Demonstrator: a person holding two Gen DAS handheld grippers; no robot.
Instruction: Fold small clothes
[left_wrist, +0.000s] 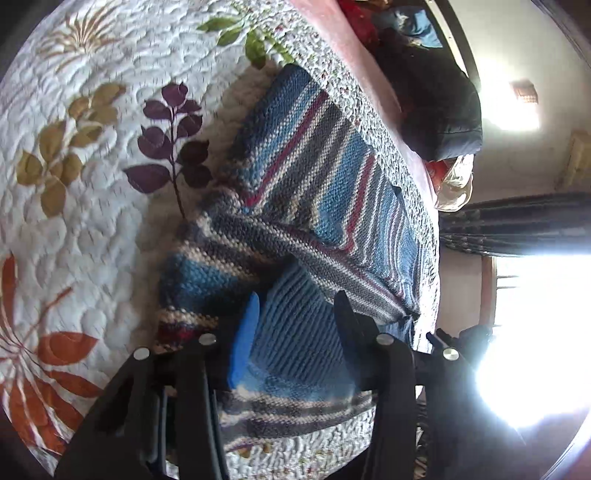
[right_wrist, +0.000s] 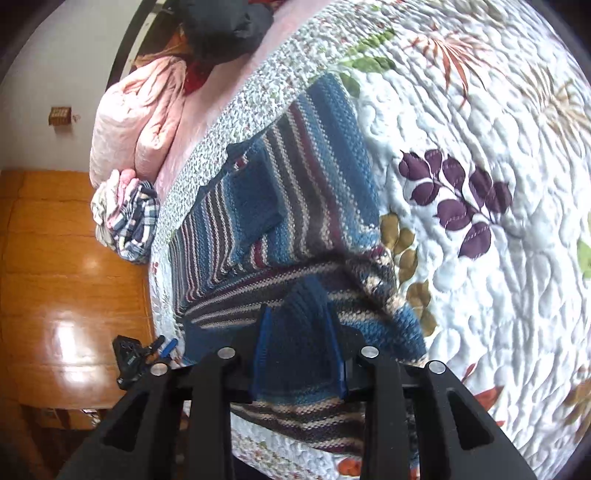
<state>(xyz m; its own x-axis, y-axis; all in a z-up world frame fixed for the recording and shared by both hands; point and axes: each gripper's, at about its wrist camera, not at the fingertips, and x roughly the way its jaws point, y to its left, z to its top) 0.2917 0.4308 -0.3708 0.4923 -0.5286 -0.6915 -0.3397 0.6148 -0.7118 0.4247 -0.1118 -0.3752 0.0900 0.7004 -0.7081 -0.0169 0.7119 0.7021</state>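
Daylit, bright overall. Left wrist view: window (left_wrist: 535, 314) at right edge blown out to pure white, glare bleeding over the nearby black gripper parts & washing out detail there; a 2nd bright patch on the wall (left_wrist: 517, 107) above. Slight motion blur across the quilt (left_wrist: 92, 184) & striped knit (left_wrist: 295, 173), esp. near the fingers. Right wrist view: sharper, even light, soft shadow under the raised knit fold; shiny highlights on the wood floor (right_wrist: 70, 295). Both: strong fisheye bend, dark vignette at corners, near gripper parts out of focus.
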